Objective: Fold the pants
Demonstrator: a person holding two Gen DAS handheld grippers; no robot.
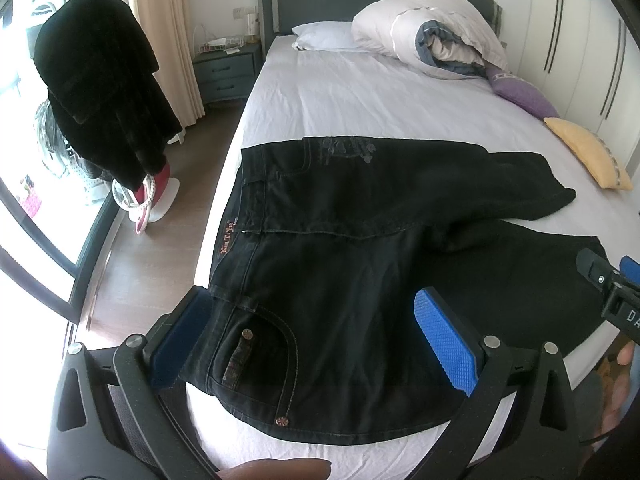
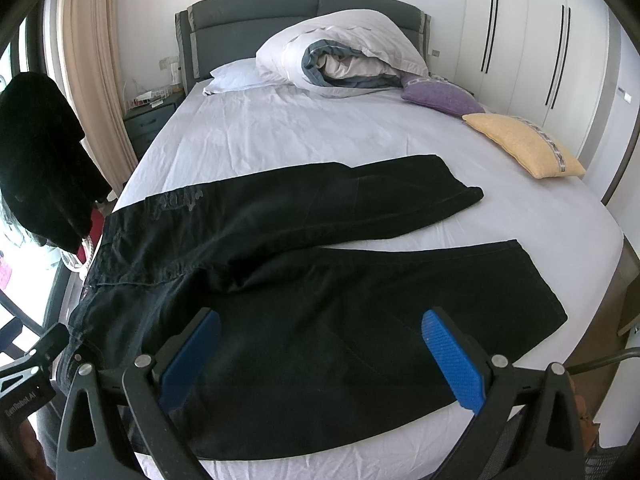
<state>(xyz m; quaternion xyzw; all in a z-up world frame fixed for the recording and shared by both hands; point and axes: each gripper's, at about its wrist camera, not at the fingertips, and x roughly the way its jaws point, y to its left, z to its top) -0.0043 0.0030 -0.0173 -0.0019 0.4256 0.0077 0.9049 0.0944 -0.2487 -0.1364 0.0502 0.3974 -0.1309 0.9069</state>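
Black jeans lie flat on the white bed sheet, waistband toward the left edge, the two legs spread apart in a V toward the right. My left gripper is open just above the near hip and front pocket, with nothing between its blue pads. My right gripper is open over the thigh of the near leg and holds nothing. The far leg lies further up the bed. The right gripper also shows at the right edge of the left wrist view.
A rolled duvet and a white pillow sit by the headboard. A purple cushion and a yellow cushion lie at the right edge. A black coat hangs left of the bed, over wooden floor.
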